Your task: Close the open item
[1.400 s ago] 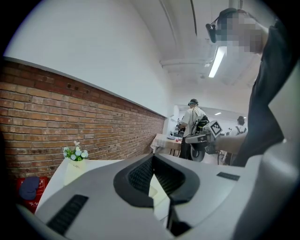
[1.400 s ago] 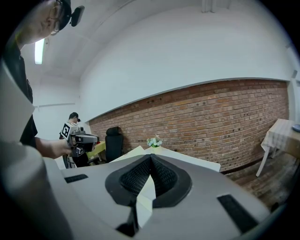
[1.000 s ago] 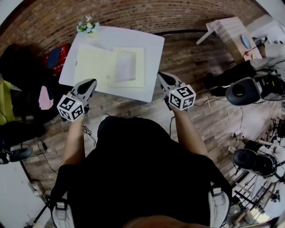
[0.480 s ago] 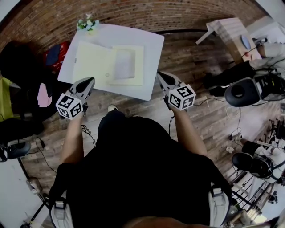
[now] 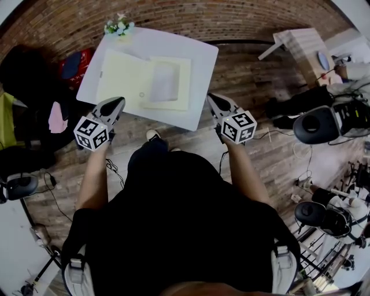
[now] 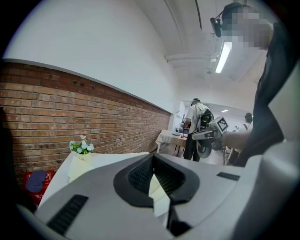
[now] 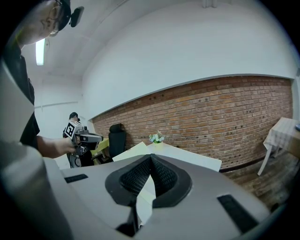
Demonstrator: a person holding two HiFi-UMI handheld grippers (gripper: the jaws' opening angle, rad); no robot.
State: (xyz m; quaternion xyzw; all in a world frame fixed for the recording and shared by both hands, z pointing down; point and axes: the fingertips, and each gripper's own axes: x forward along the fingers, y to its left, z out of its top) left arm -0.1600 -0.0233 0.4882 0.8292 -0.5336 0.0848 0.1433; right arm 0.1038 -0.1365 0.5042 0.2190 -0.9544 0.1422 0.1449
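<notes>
A white table (image 5: 199, 72) is seen, with a pale yellow folder (image 5: 124, 81) lying spread open on it. The left gripper (image 5: 119, 101) and right gripper (image 5: 210, 97) are held at its near edge, jaws together and empty. Flowers (image 5: 118, 26) are set at the far corner.

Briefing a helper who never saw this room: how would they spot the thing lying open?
Find the white table by the brick wall. On it lies a pale yellow folder, spread open flat with a whitish sheet inside. Its only neighbour is a small bunch of flowers at the far corner.
</notes>
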